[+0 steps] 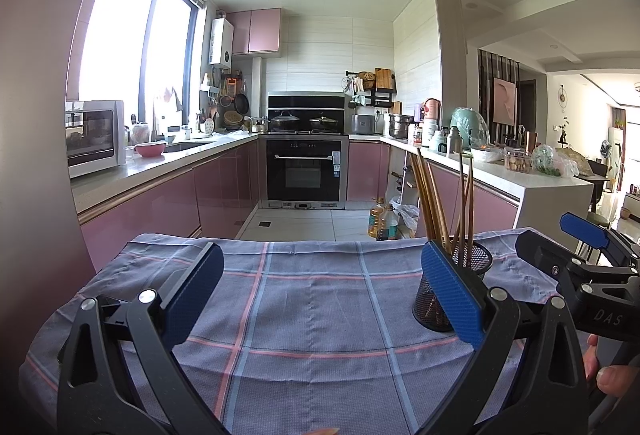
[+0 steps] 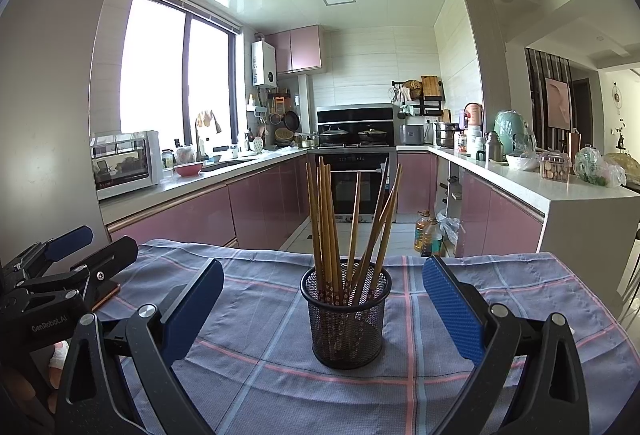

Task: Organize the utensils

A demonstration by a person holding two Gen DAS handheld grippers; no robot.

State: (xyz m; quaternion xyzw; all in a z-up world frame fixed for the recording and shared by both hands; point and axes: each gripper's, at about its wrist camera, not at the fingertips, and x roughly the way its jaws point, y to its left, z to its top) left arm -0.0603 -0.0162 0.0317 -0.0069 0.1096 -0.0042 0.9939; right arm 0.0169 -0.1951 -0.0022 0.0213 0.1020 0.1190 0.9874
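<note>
Chopsticks (image 2: 352, 219), brown wooden ones with patterned lower ends, stand bunched and fanned in a black mesh holder (image 2: 346, 319) that sits upright on a grey-blue checked cloth (image 2: 256, 319) with pink and pale blue lines. Seen along the right gripper (image 2: 323, 309), the holder stands between the two blue-padded fingers and a little beyond their tips, roughly centred in the gap and touching neither pad; the jaws are spread wide and grip nothing. From the left gripper (image 1: 322, 299), the same holder lies off to the right-hand side, partly hidden behind the right finger (image 1: 452, 295) of that gripper and outside the span of the jaws, the chopsticks rising above the pad; these jaws too are fully spread and empty, with only bare cloth between them. Both grippers are held low and about level over the cloth, side by side and pointing the same way toward the kitchen. Each shows in the other's view: the right one at the far right edge of the left camera, with fingertips of a hand (image 1: 608, 371) below it, and the left one at the far left edge of the right camera.
</note>
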